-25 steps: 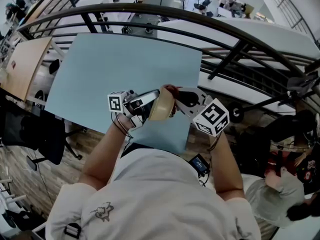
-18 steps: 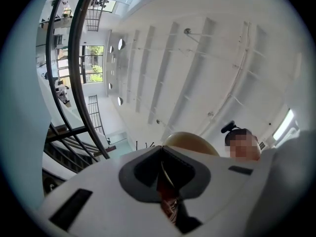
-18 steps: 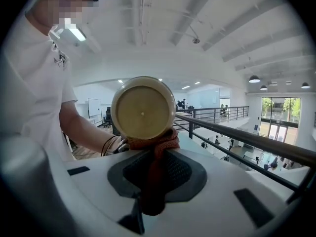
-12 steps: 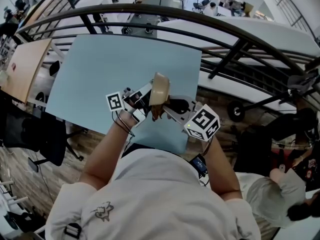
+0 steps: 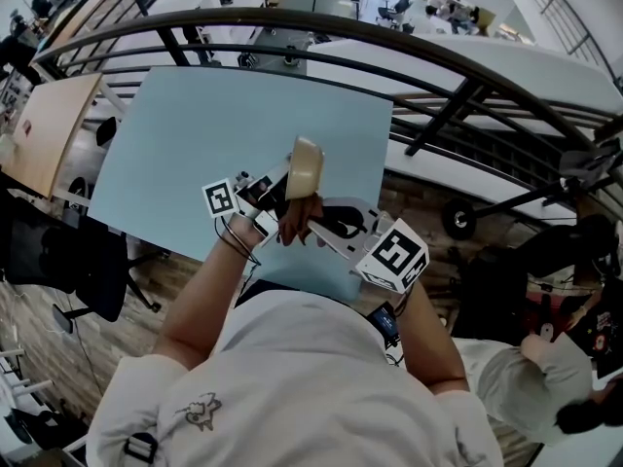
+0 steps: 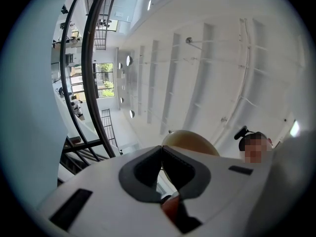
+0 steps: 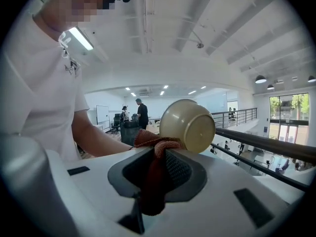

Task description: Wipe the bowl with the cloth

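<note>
A beige bowl [image 5: 305, 168] is held up on edge over the near part of the light blue table [image 5: 214, 134]. My left gripper [image 5: 280, 185] is shut on its rim; in the left gripper view the bowl [image 6: 190, 141] rises just behind the closed jaws of the left gripper [image 6: 161, 150]. My right gripper [image 5: 310, 220] is shut on a reddish-brown cloth [image 5: 297, 220], just below the bowl. In the right gripper view the cloth [image 7: 154, 177] hangs between the right gripper [image 7: 159, 151] jaws, its top bunched against the underside of the bowl [image 7: 187, 125].
A black curved railing [image 5: 292, 22] runs along the table's far side, with an open lower floor beyond. A wooden desk [image 5: 49, 115] and a dark chair [image 5: 58, 261] stand at the left. People [image 7: 143, 113] stand far off.
The left gripper has tipped the bowl up and a little away from me. The right gripper with the cloth has drawn left and toward my body, from the bowl's rim to below it.
</note>
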A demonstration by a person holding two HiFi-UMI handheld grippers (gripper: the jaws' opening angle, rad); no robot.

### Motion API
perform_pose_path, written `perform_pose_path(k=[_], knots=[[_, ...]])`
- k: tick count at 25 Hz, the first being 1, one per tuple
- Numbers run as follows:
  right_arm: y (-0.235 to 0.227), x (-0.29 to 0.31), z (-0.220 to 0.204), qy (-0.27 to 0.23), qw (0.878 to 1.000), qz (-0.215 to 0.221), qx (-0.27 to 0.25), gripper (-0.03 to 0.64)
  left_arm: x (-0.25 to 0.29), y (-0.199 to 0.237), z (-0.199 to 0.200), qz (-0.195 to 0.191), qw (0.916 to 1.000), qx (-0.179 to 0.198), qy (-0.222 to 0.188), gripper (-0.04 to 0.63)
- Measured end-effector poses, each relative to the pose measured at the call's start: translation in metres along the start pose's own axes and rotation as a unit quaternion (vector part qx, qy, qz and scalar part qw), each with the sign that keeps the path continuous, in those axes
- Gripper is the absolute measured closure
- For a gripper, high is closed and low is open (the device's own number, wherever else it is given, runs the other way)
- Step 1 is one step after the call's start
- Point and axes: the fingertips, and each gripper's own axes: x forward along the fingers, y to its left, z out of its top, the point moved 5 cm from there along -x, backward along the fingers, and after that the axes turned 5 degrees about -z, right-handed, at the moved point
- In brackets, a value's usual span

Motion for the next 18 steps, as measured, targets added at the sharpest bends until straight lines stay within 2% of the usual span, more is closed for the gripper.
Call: perform_pose_path(k=[8,18], knots=[[0.009,-0.017,0.033,-0.044,0.999,-0.011,-0.029,0.543,-0.011,0.001,-0.005,0.008,0.9999,0.002,0.013,0.577],[-0.024,-0.039,0.067,-0.068,0.993,-0.087,-0.049,0.543,-0.007,-0.004,-0.015,-0.028,0.9989,-0.027,0.026,0.577]])
